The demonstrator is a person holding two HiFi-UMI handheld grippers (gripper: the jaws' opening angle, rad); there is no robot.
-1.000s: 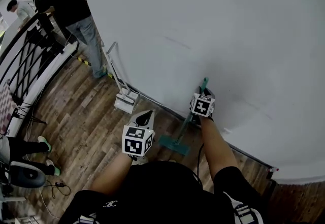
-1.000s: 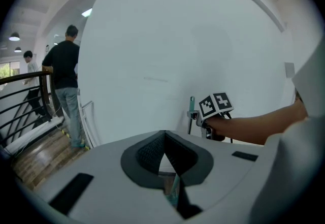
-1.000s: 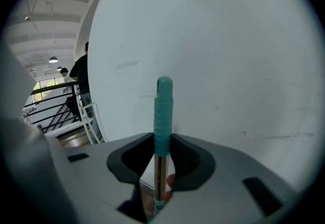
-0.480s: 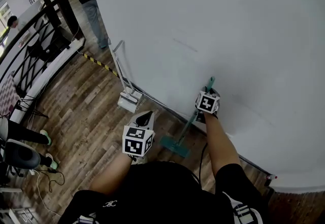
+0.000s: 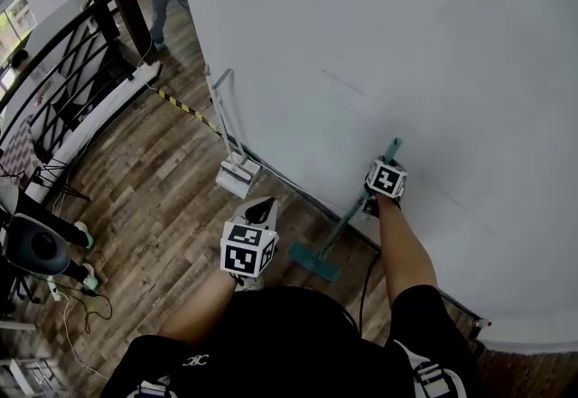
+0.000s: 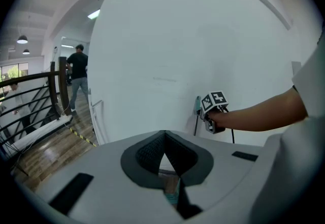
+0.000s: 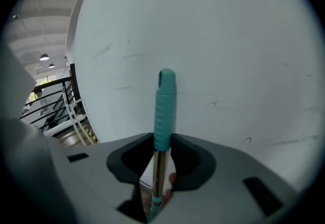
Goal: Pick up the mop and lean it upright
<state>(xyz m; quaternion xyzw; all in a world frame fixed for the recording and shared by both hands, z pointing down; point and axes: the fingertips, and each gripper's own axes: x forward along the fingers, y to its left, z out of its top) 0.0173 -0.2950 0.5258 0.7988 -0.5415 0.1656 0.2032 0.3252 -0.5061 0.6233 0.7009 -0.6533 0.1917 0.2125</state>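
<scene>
The mop has a teal grip (image 7: 164,106), a metal shaft (image 7: 159,169) and a flat teal head (image 5: 313,261) resting on the wooden floor. It stands steeply, its top (image 5: 392,150) close to the white wall. My right gripper (image 5: 388,163) is shut on the shaft just below the grip, which sits between the dark pads (image 7: 189,159). The left gripper view shows that gripper (image 6: 214,112) beside the handle (image 6: 197,107). My left gripper (image 5: 259,205) hovers left of the mop head, shut with nothing in it; its tips (image 6: 164,139) meet.
A white long-handled floor tool (image 5: 229,130) leans on the wall (image 5: 406,44) to the left of the mop. A black railing (image 5: 63,71) and yellow-black floor tape (image 5: 185,109) lie further left. A person (image 6: 77,73) stands far off by the railing.
My right gripper has carried the handle's top rightward and nearer the wall, so the mop stands steeper. The person at the back has walked farther off. The left gripper has hardly moved.
</scene>
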